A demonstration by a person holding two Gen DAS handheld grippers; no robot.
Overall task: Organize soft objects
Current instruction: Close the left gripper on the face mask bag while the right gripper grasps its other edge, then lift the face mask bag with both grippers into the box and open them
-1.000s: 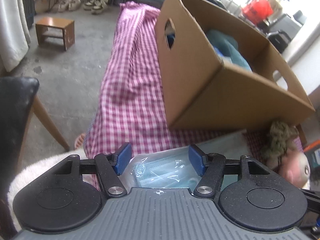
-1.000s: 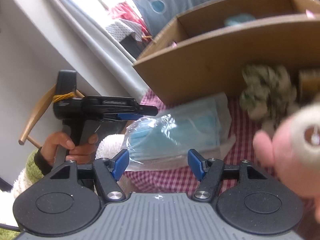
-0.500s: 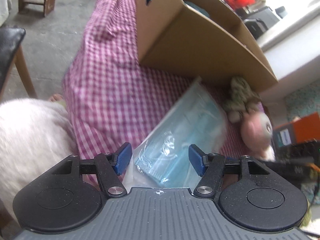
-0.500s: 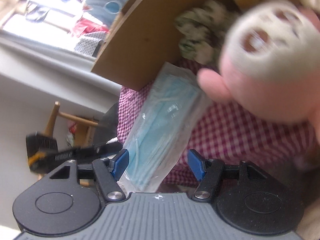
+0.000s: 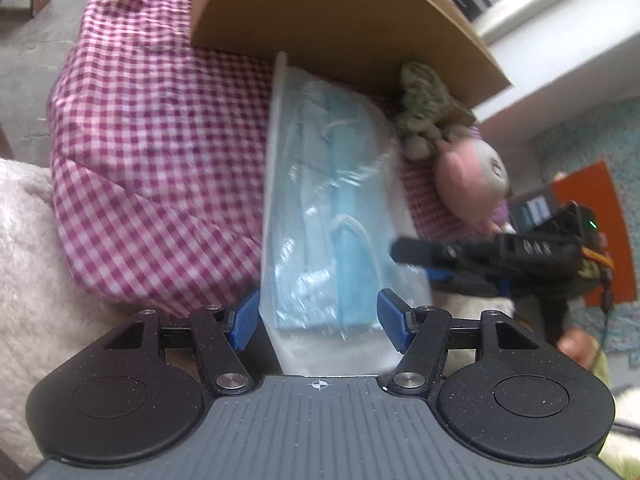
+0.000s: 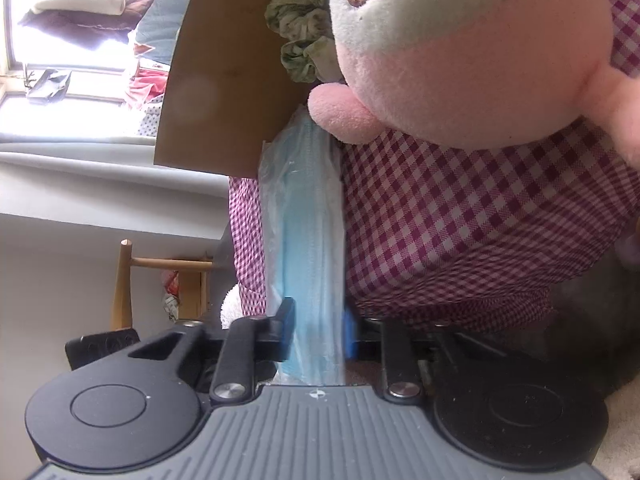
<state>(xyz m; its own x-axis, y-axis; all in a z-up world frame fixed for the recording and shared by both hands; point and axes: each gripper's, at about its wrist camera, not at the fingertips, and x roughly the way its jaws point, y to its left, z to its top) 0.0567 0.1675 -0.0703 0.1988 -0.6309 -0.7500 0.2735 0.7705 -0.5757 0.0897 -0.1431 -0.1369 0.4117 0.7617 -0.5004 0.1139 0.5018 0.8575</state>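
Note:
A clear plastic pack of blue face masks (image 5: 332, 200) lies lengthwise on the checked cloth (image 5: 160, 140), its far end against the cardboard box (image 5: 320, 20). My left gripper (image 5: 318, 320) is shut on the pack's near end, with its blue pads at either side. My right gripper (image 5: 412, 260) comes in from the right at the pack's edge. In the right wrist view the pack (image 6: 308, 240) is seen edge-on between the right gripper's (image 6: 318, 332) closing jaws, and the pads press on it. A pink plush toy (image 6: 480, 60) and a green scrunchie (image 6: 304, 40) lie beside the box.
The box (image 6: 224, 80) stands at the back of the cloth-covered table (image 6: 460, 220). The plush (image 5: 468, 184) and the scrunchie (image 5: 424, 116) sit just right of the pack. A white fluffy garment (image 5: 28, 260) is at the near left. A wooden chair (image 6: 120, 280) stands past the table's edge.
The left gripper swung the pack from lying along the box front to pointing at it. The right gripper rolled onto its side, dropped and closed on the pack's edge.

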